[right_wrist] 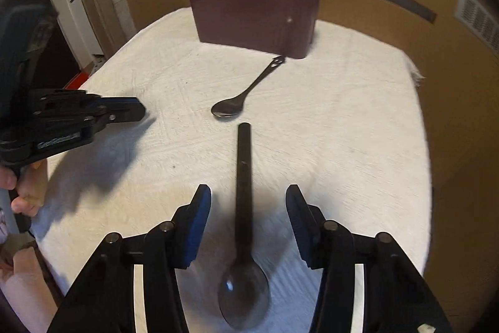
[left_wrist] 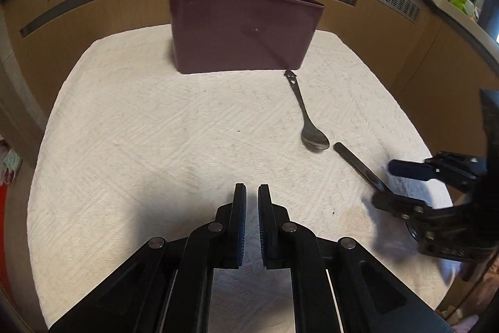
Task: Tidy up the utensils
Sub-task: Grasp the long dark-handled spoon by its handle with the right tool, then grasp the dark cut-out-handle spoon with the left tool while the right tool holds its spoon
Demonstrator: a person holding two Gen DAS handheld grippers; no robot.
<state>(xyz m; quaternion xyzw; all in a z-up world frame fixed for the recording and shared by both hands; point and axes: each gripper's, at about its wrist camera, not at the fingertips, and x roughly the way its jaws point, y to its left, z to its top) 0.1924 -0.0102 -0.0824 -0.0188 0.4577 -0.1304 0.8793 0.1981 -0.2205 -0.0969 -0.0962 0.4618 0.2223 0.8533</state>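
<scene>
Inside maroon caddy, utensil ends hidden.

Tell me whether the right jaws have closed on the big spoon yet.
Not yet. The right gripper is open: the big spoon lies flat on the white cloth between its jaws, with clear gaps on both sides.

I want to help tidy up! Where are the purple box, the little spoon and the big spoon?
purple box (left_wrist: 243, 33): left wrist view, front wall.
little spoon (right_wrist: 227, 109): right wrist view, its bowl.
big spoon (right_wrist: 244, 164): right wrist view, its handle.
</scene>
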